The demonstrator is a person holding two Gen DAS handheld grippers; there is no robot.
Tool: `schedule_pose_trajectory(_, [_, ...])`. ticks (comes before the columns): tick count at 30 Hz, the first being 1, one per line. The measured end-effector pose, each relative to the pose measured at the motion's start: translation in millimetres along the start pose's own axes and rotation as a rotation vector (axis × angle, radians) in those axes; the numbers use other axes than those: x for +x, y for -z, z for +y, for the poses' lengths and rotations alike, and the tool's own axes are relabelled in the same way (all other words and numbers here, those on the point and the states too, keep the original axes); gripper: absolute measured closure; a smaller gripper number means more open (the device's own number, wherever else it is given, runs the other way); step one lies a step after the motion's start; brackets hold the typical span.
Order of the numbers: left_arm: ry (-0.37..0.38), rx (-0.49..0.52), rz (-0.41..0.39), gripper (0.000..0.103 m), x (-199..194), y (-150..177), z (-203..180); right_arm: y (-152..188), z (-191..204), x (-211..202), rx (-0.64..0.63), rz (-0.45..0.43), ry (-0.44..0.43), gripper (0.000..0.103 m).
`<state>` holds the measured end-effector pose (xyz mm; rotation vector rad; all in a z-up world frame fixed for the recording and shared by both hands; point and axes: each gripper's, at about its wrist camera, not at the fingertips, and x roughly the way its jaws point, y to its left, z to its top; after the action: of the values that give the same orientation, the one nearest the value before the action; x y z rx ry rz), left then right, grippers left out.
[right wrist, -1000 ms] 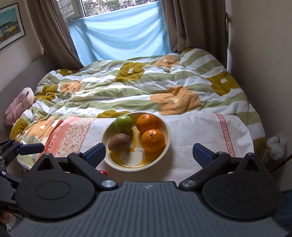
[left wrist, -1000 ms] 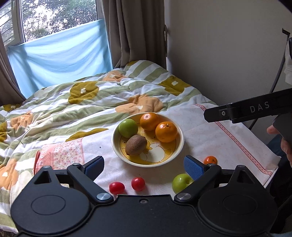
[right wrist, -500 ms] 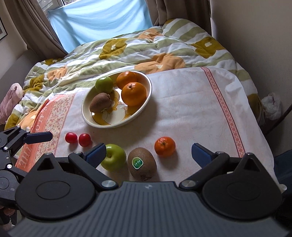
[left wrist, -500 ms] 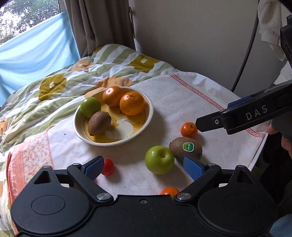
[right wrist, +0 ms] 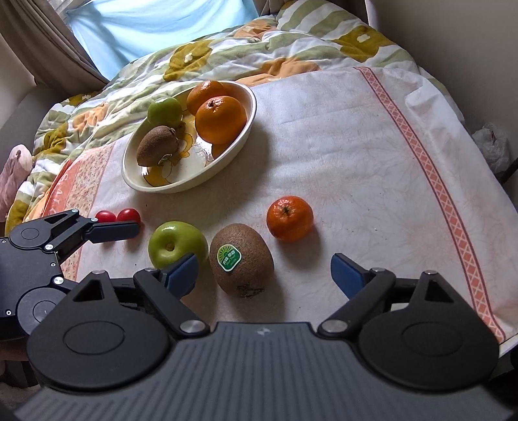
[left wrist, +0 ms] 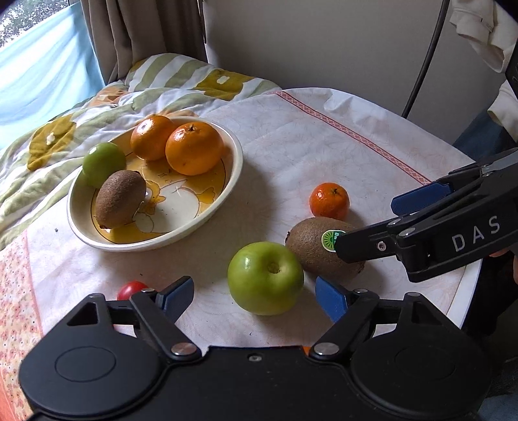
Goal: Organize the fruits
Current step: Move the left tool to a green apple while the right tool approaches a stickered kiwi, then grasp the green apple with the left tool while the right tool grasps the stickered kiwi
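Observation:
On the white cloth lie a green apple [left wrist: 265, 278], a kiwi with a green sticker [left wrist: 319, 251], a small mandarin [left wrist: 329, 200] and two cherry tomatoes [right wrist: 117, 215]. My left gripper [left wrist: 254, 299] hangs low over the apple. Its jaws are closing, with the apple between the pads and gaps on both sides. My right gripper [right wrist: 264, 272] is open with the stickered kiwi [right wrist: 241, 259] between its fingers, untouched. The cream plate [left wrist: 234, 162] behind them holds two oranges, a green apple and a kiwi.
A striped quilt [right wrist: 226, 48] covers the bed beyond the cloth. The cloth's rounded edge [left wrist: 466, 291] drops off at the right. In the left wrist view a person's sleeve [left wrist: 485, 29] shows at the top right. Curtains and a wall stand behind.
Both grippers have come down from a high view of the plate to just above the loose fruit. The left jaws have narrowed around the apple.

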<state>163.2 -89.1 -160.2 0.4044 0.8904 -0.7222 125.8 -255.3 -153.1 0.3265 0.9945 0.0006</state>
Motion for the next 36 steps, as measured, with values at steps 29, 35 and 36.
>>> schedule_pose_trajectory(29, [0.036, -0.019, 0.035, 0.045, 16, 2, 4, 2, 10, 24, 0.035, 0.050, -0.009, 0.022])
schedule_pose_trajectory(35, [0.024, -0.033, 0.032, 0.045, 11, 6, 9, 1, 17, 31, 0.009, 0.051, -0.007, 0.025])
schedule_pose_trajectory(36, [0.022, -0.036, 0.031, 0.045, 10, 7, 10, 1, 19, 32, 0.002, 0.051, -0.003, 0.026])
